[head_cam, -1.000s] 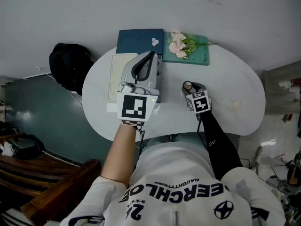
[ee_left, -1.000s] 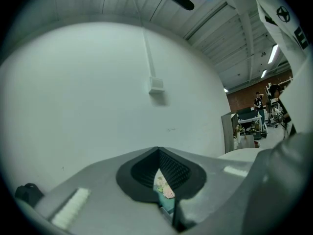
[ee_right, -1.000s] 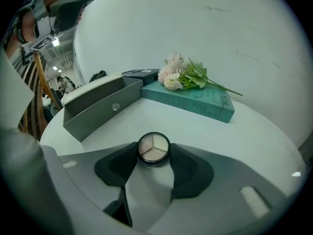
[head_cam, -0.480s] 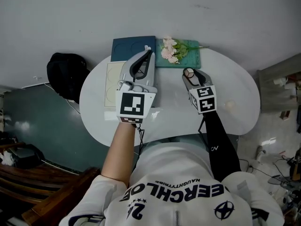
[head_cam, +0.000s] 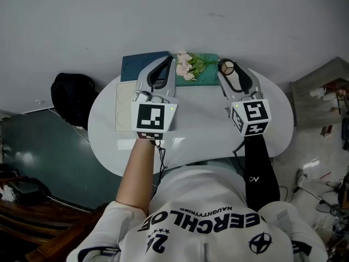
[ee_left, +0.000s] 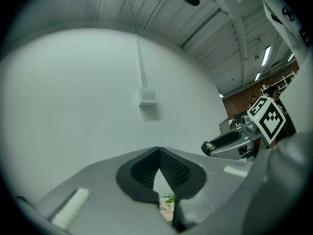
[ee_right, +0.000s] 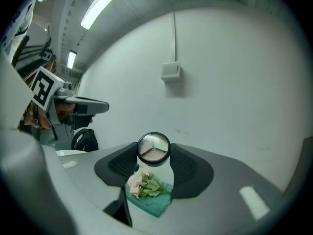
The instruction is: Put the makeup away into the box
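Seen from the head view, a round white table (head_cam: 207, 130) sits below the person. The right gripper (head_cam: 228, 70) pinches a small round makeup pot (ee_right: 154, 149) at its jaw tips, the pot's flat face turned back toward the gripper's camera. It hangs above the table's 12 o'clock edge, over a green book (head_cam: 210, 72) topped with pink flowers (head_cam: 184, 67).

The open box, a dark blue half (head_cam: 133, 67) and a cream half (head_cam: 121, 105) with round hollows, lies at 9 o'clock from the pot. The left gripper (ee_left: 157, 153), jaws pressed together and empty, hovers between them, nearer the box.
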The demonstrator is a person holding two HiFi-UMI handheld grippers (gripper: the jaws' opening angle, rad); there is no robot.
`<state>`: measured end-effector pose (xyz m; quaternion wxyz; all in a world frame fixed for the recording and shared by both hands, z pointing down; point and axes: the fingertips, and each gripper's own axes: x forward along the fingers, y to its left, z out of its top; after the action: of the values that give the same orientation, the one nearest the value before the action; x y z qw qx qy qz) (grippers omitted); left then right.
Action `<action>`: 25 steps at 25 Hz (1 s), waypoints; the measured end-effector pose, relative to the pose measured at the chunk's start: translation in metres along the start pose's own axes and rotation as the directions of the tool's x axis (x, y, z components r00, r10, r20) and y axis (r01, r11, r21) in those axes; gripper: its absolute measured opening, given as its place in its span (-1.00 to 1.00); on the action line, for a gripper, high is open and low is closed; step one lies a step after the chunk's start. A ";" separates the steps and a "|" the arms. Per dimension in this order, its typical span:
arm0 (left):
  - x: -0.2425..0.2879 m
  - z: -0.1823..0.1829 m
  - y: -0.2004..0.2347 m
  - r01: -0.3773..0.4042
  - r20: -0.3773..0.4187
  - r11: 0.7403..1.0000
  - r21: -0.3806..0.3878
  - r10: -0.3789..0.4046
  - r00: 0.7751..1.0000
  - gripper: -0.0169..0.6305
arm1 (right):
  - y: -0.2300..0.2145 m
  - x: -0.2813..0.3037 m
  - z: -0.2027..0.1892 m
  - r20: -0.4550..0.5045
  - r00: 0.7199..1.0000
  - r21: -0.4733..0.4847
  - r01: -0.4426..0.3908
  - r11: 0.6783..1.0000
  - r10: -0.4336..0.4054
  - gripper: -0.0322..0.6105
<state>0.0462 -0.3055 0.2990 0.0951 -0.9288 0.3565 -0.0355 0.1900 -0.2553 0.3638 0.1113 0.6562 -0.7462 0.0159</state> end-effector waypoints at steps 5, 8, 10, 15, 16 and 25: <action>0.005 0.011 -0.006 -0.007 0.019 1.000 -0.010 0.008 1.000 -0.94 | -0.008 -0.016 0.022 0.069 0.998 0.002 0.010 1.000 -0.010 -0.15; 0.003 0.014 -0.010 -0.004 0.027 1.000 -0.013 0.005 1.000 -0.94 | -0.008 -0.020 0.022 0.067 0.998 -0.006 0.008 1.000 -0.007 -0.15; 0.002 0.014 -0.011 -0.005 0.026 1.000 -0.010 0.005 1.000 -0.94 | -0.006 -0.020 0.023 0.070 0.998 -0.005 0.004 1.000 -0.004 -0.15; -0.011 0.012 -0.005 -0.017 0.022 1.000 -0.008 0.017 1.000 -0.94 | 0.011 -0.014 0.025 0.075 0.997 -0.002 -0.029 1.000 0.029 -0.15; -0.015 0.011 -0.003 -0.019 0.018 1.000 -0.004 0.019 1.000 -0.94 | 0.016 -0.012 0.025 0.075 0.996 -0.002 -0.040 0.999 0.040 -0.15; -0.074 -0.005 0.043 -0.103 -0.018 0.995 0.014 0.104 0.994 -0.94 | 0.097 0.017 0.028 0.082 0.979 -0.011 -0.186 0.983 0.186 -0.15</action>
<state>-0.0379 -0.2884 0.2955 0.0994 -0.9080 0.4048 -0.0416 0.0885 -0.2636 0.3517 0.0795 0.5835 -0.8082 -0.0021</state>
